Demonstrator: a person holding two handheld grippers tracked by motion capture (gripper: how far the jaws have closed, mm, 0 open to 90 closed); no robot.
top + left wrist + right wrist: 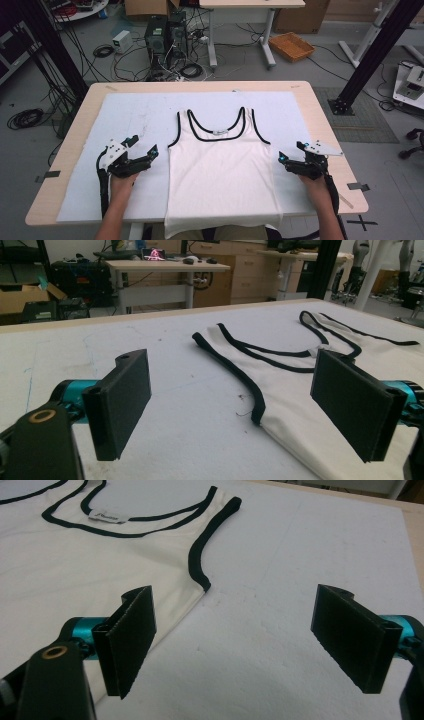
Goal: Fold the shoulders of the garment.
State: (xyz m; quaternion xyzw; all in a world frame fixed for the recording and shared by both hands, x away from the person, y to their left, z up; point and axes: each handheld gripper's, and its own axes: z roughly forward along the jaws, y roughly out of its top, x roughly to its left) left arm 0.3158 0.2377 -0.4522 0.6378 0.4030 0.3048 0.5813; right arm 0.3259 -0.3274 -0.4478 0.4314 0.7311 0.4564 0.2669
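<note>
Both my tongs gape empty: left tongs (141, 148) at the vest's (222, 175) nine o'clock, right tongs (290, 151) at three.

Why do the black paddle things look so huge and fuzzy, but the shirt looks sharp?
In the left gripper view the jaws sit right by the camera, so they look big and soft, while the tank top is clearer. Same in the right gripper view. The high view is evenly lit, with faint shadows under the left gripper.

tank top (222, 170): hem hidden below table edge | neck label (219, 132): unreadable
</note>
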